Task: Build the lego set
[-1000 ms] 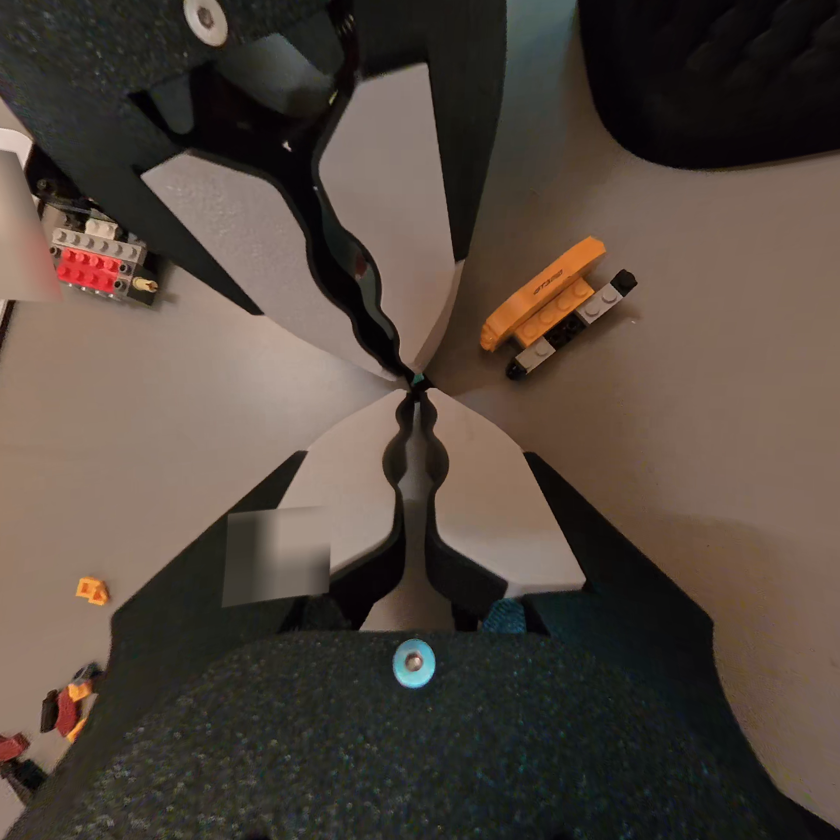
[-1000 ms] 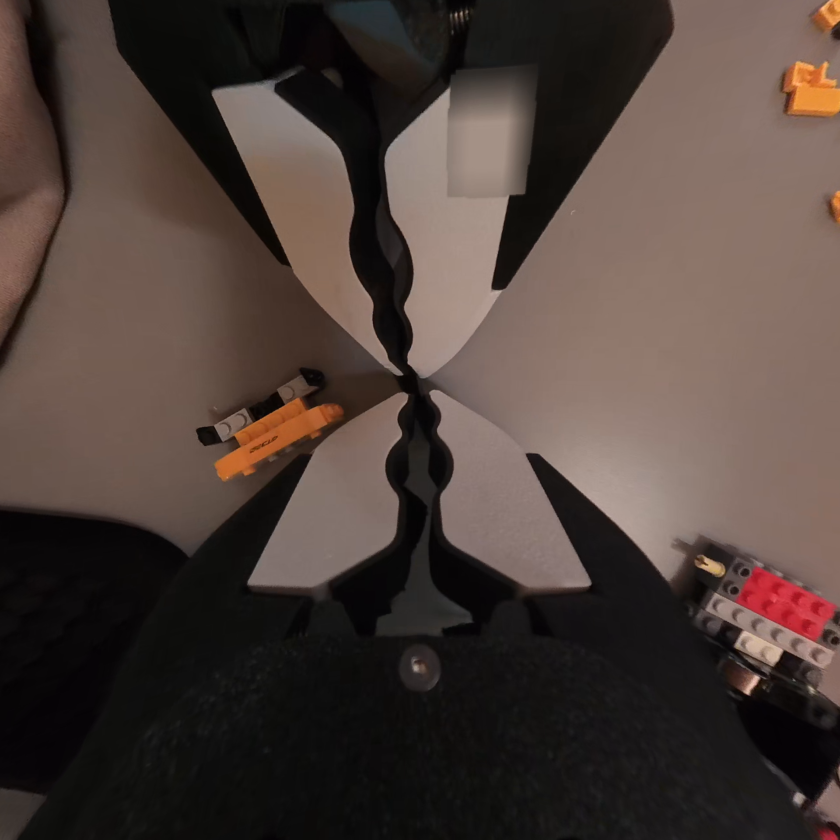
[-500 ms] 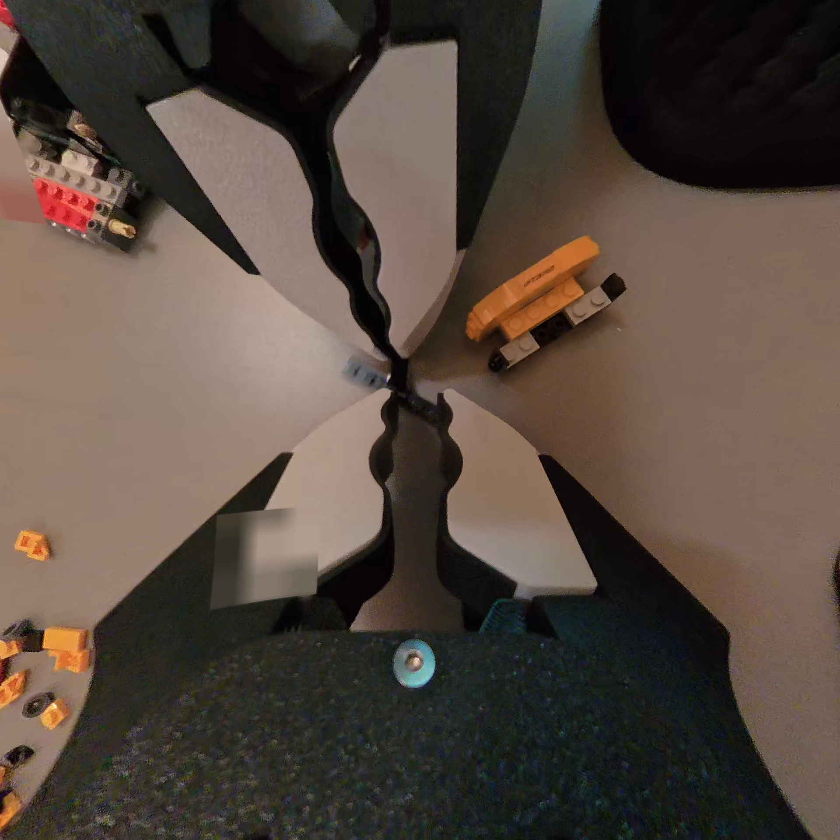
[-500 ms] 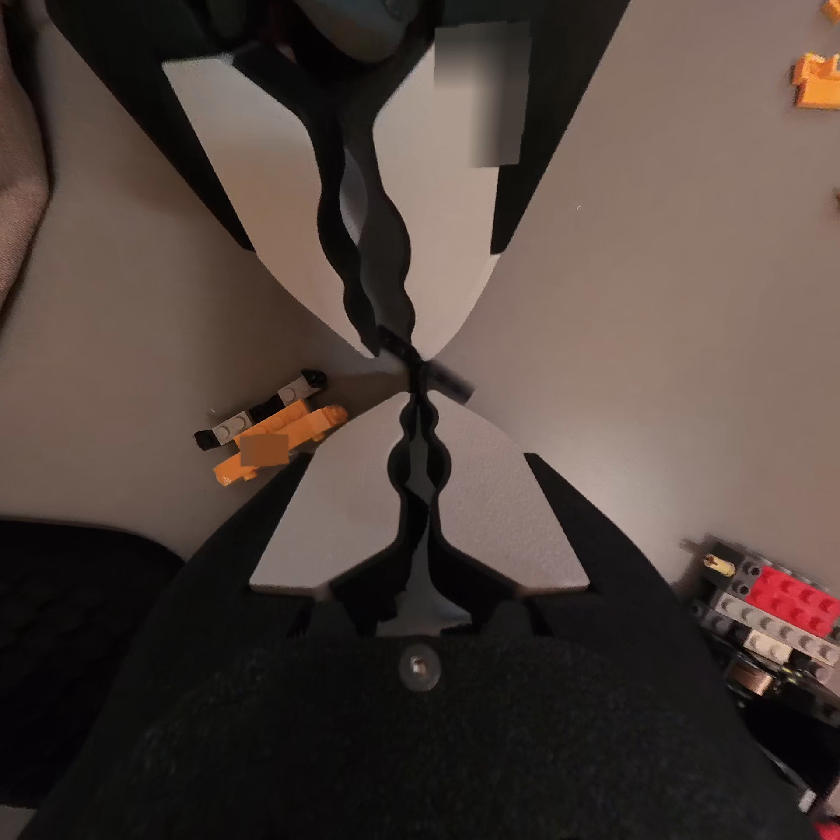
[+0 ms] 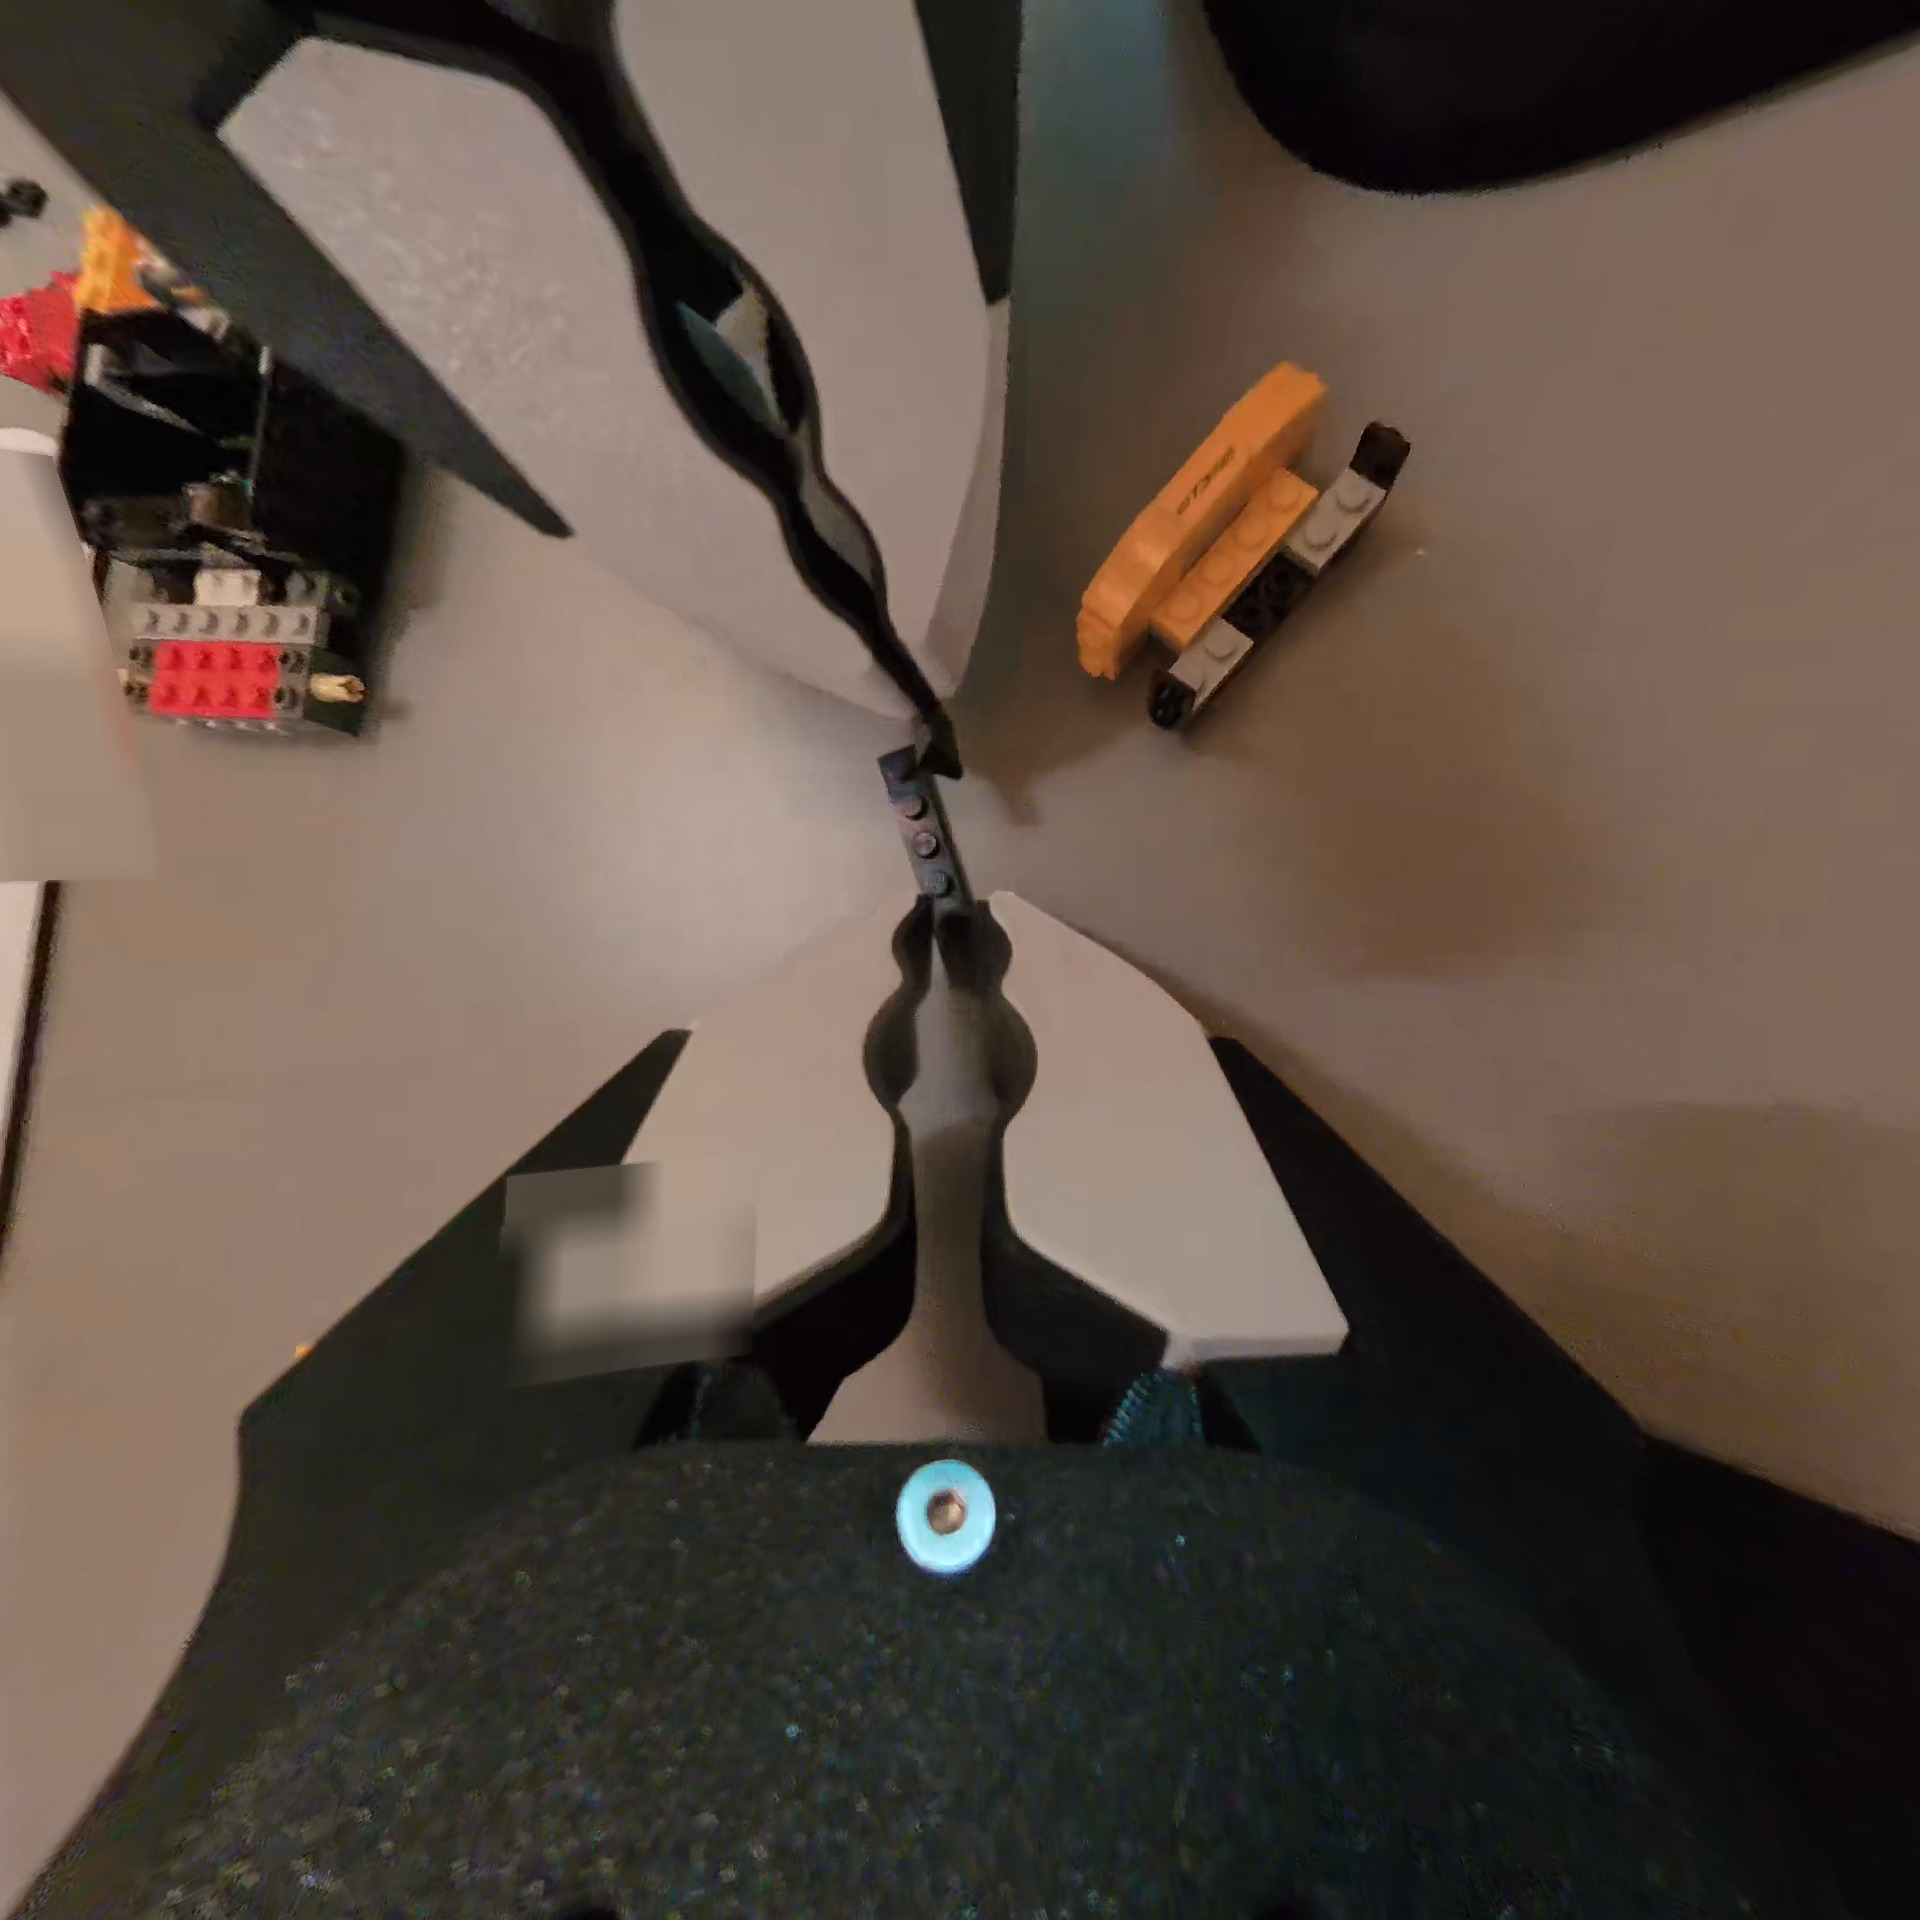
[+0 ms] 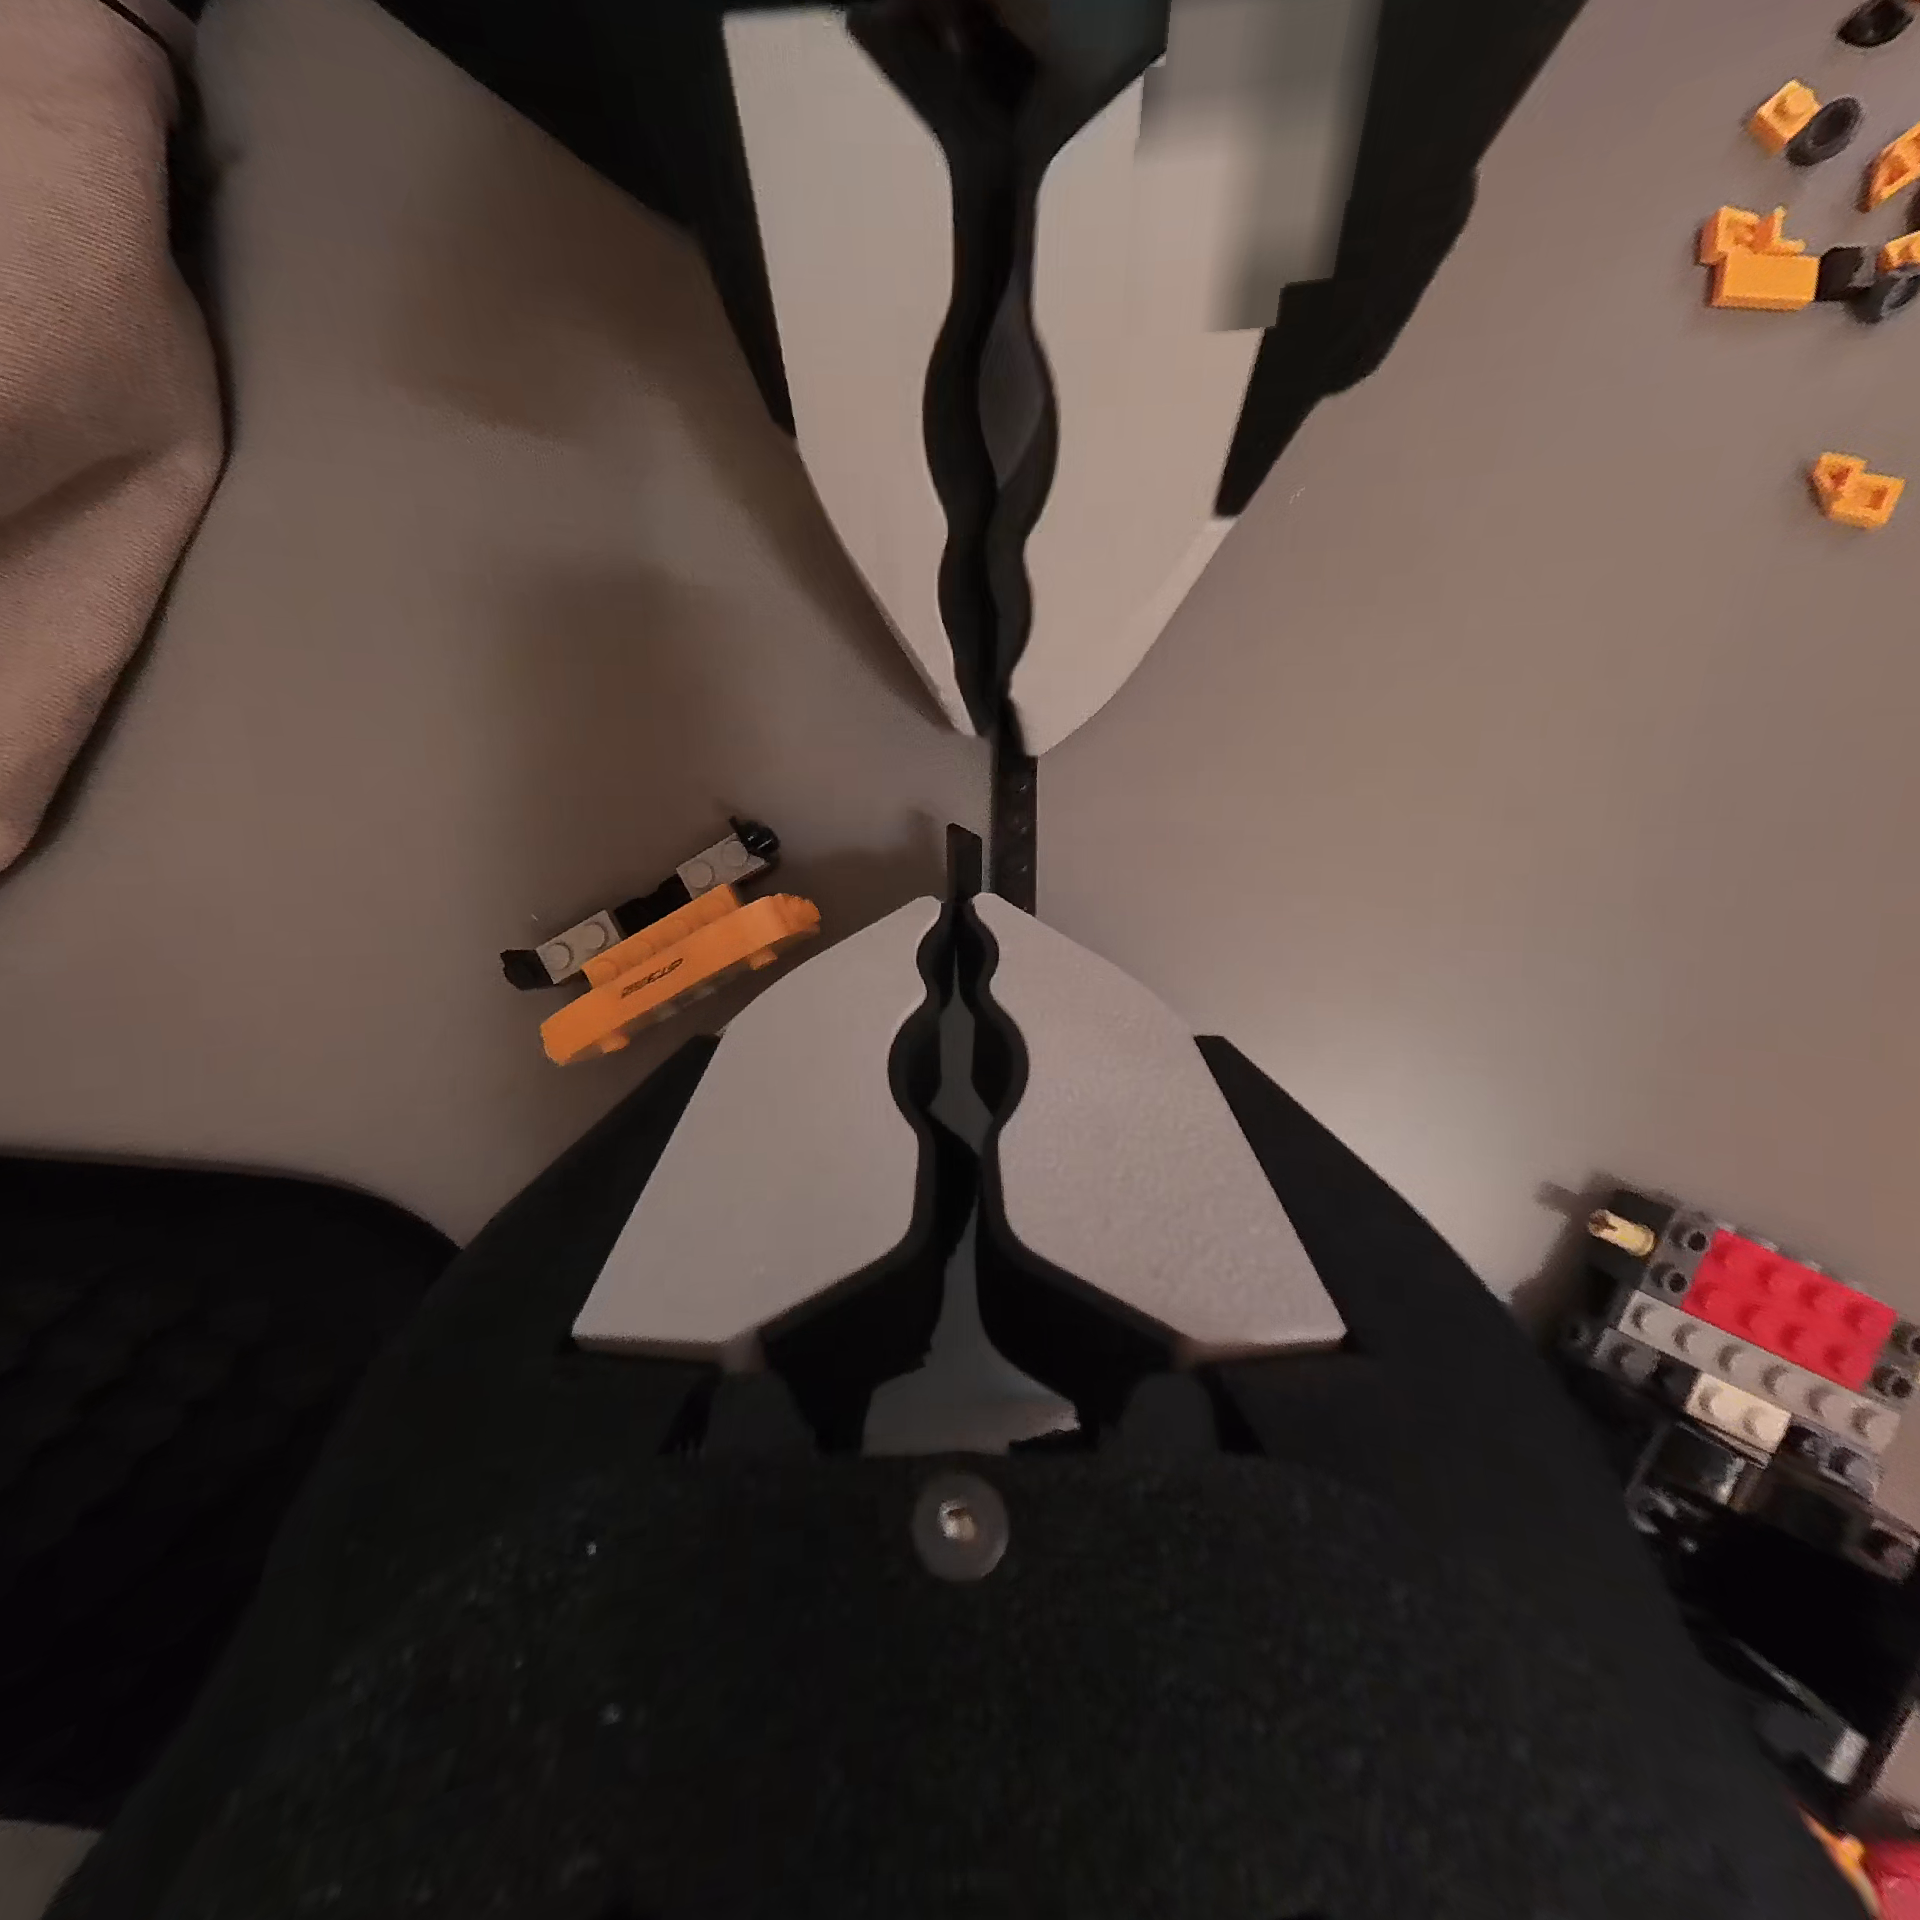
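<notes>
Meeting tip to tip above the grey table, the two tools are working right in the middle of things. The left gripper is clenched on the near end of a dark studded strip, which runs straight out from its tips towards the other tool. The right gripper is pinched down too, on a thin black piece that sticks out edge-on, just beside the strip. From the right wrist view the two parts run side by side, very close; whether they touch I cannot tell.

This looks like a mating step: two small parts brought together in the air before they go onto anything bigger. The orange and grey sub-assembly lies on the table off to one side, untouched. The red, grey and black build sits on the other side, well apart from the grippers, and loose orange pieces lie scattered farther out.

The next move, as I read it, calls for lining the thin piece squarely over the strip's studs, then pressing the two together while both grips hold firm. Both parts are held only by their ends, so a skewed push could twist one out of its pinch. Slow and square is the call here.
</notes>
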Demonstrator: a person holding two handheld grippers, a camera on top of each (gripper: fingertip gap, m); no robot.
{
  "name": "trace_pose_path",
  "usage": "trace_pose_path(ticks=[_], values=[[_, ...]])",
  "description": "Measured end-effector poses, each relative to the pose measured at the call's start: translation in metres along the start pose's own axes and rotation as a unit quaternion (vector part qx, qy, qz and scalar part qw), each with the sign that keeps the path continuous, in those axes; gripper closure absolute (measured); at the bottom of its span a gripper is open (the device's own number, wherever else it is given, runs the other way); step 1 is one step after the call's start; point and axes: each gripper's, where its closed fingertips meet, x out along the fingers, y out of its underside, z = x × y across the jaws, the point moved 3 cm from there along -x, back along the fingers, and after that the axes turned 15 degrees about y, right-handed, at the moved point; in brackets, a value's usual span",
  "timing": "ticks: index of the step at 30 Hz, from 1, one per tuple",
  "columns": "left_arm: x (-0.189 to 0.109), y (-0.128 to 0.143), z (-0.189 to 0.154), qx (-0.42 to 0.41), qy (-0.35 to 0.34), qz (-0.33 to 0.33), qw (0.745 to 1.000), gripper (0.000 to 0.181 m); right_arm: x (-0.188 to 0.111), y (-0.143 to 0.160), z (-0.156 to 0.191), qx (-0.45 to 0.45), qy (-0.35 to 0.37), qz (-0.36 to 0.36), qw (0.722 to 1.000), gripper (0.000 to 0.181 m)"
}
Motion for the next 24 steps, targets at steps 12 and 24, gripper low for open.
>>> trace_pose_path(ticks=[12,24], values=[[0.003,0.009,0.003,-0.065,0.03,-0.016,0.997,0.173,0.011,-0.007,-0.006,0.028,-0.025,0.022,0.999,0.181],[0.002,0.012,0.006,-0.04,0.052,-0.067,0.996,0.171,0.02,-0.012,-0.009,0.07,-0.059,0.085,0.992,0.181]])
